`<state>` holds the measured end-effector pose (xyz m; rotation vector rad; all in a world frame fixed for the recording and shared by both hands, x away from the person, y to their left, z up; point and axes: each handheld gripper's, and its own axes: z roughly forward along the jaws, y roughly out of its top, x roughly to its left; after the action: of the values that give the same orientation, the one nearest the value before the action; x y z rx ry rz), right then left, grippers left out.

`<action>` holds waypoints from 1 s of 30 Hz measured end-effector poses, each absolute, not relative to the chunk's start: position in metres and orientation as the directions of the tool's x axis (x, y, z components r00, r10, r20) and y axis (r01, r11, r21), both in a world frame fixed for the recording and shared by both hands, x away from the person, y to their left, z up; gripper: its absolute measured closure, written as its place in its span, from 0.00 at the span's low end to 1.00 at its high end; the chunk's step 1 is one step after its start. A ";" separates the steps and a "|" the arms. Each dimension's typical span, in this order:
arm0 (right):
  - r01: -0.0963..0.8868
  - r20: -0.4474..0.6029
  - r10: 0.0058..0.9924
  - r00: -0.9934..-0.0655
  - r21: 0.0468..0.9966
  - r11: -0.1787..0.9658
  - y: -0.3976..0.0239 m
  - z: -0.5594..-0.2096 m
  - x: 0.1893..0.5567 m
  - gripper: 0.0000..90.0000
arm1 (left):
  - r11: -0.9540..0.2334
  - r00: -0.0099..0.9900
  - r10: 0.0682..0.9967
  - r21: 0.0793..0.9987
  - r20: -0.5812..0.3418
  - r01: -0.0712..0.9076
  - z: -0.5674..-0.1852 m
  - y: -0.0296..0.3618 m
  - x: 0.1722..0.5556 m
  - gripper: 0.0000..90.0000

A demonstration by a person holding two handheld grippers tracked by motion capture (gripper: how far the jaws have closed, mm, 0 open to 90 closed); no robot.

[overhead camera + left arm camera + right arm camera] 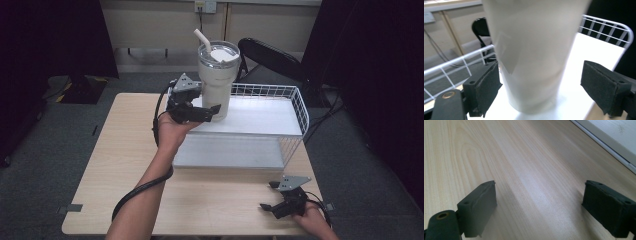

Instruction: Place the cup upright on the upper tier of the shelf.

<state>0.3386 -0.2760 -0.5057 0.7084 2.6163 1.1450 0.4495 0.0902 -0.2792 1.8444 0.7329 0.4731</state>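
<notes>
Cream-white tumbler (pixel 216 85) with lid and straw (pixel 202 40) stands upright on the top shelf of the white wire rack (pixel 295 102), at its left end. Left gripper (pixel 206 113) sits around its base, jaws wide apart, a gap on each side. Right gripper (pixel 272 196) rests low over the wooden table (pixel 115 150), jaws spread, holding nothing.

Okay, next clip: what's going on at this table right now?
A person works at a wooden table with a gripper in each hand. The left gripper is at a cream tumbler with a straw, which stands on the upper shelf of a white wire rack. Its jaws are open on either side of the tumbler's base, with a gap on one side. The right gripper sits open, low over the table's near right edge.
</notes>
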 end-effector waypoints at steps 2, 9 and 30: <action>0.347 0.010 0.501 -0.866 0.733 0.585 -0.276 -0.506 0.339 0.12 | -0.270 0.746 0.666 0.927 -0.015 0.259 -0.278 0.092 0.444 0.17; 0.350 0.011 0.504 -0.864 0.733 0.584 -0.276 -0.506 0.338 0.12 | -0.289 0.783 0.622 0.925 -0.015 0.247 -0.277 0.093 0.431 0.17; 0.350 0.011 0.505 -0.863 0.733 0.583 -0.276 -0.506 0.338 0.12 | -0.283 0.835 0.549 0.931 -0.040 0.231 -0.293 0.099 0.397 0.18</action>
<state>0.3380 -0.2758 -0.5058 0.7149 2.6140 1.1445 0.3969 0.0993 -0.2932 1.8680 0.5867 0.3460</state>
